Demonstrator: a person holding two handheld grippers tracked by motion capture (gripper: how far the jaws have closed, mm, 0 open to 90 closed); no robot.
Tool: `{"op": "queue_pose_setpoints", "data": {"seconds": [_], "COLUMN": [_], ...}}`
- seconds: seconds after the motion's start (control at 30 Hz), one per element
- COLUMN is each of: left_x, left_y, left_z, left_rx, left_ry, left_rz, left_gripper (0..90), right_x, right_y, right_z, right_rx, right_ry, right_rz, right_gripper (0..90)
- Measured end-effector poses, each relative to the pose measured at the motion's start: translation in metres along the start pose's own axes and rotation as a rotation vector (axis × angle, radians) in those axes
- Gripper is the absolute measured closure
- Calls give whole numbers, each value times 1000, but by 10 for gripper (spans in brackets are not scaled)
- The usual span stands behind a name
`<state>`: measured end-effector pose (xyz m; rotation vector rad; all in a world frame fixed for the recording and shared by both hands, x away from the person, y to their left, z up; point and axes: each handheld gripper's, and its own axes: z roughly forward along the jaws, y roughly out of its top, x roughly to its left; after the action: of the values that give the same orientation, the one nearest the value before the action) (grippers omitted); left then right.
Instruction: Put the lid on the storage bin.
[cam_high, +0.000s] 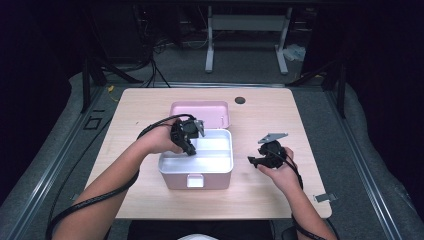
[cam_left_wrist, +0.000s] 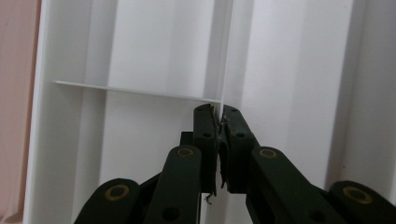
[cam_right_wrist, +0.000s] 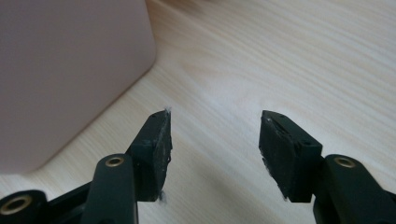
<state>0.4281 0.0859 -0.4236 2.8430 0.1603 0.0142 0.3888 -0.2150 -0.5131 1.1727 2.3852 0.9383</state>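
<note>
High view: one pink box (cam_high: 196, 170); two grippers (cam_high: 189, 141) (cam_high: 260, 161).

High view: overhead from person's side, facing forward and down on whole tabletop (cam_high: 260, 195). Left tool cam: very close, inside the white tray (cam_left_wrist: 154, 56). Right tool cam: close over tabletop, box (cam_right_wrist: 60, 70) corner shared with high view.

My black grippers work at a pale pink box (cam_high: 195, 181) with a white tray (cam_high: 218, 156) on the light wood-grain table (cam_high: 260, 195).
</note>
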Motion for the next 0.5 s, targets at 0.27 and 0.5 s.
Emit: {"op": "queue_pose_setpoints", "data": {"seconds": [0.27, 0.5], "left_x": [0, -5], "left_y": [-13, -13], "left_z": [0, 0], "left_rx": [-89, -97], "left_ry": [24, 46], "left_rz": [-33, -77], "left_gripper": [768, 781], "right_x": [-5, -9], "right_y": [42, 85], "right_z": [-3, -1], "right_rx": [-34, -61], "right_ry": [4, -5], "right_rz": [-5, -10], "right_gripper": [436, 437]}}
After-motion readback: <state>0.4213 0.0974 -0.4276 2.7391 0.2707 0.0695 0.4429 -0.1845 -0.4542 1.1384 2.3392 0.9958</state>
